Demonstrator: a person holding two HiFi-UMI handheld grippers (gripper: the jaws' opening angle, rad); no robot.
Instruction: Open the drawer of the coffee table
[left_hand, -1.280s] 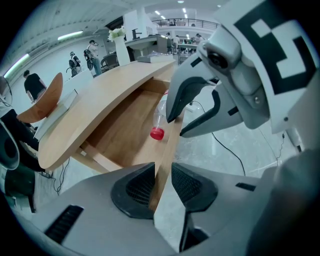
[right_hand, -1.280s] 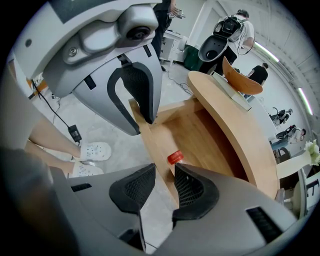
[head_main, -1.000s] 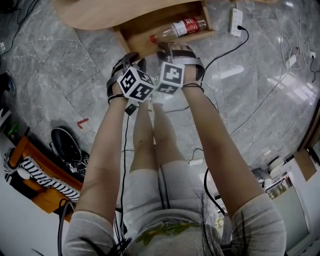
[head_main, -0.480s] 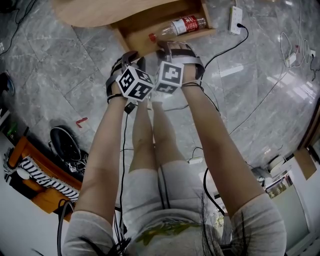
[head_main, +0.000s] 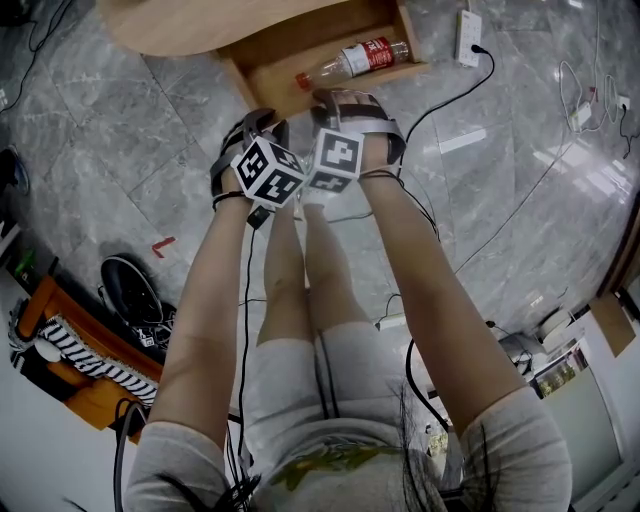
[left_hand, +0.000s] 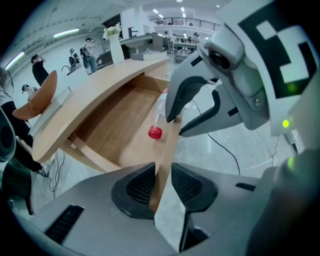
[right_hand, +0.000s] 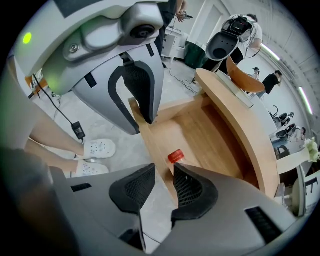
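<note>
drawer (head_main: 300, 45) slightly further out of coffee table (head_main: 180, 25), bottle (head_main: 350, 60), left gripper (head_main: 262, 120), right gripper (head_main: 338, 98) shifted with it

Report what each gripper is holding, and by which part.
Both hold the drawer's front panel by its top edge. The left gripper and the right gripper each clamp the board between their pads, side by side.

Shallow rectangular light-wood drawer (head_main: 290, 52): open, pulled well out from under the curved-edged light-wood coffee table (head_main: 190, 25). It sits level, interior exposed, thin front panel (left_hand: 167, 150) upright at the outer end.
</note>
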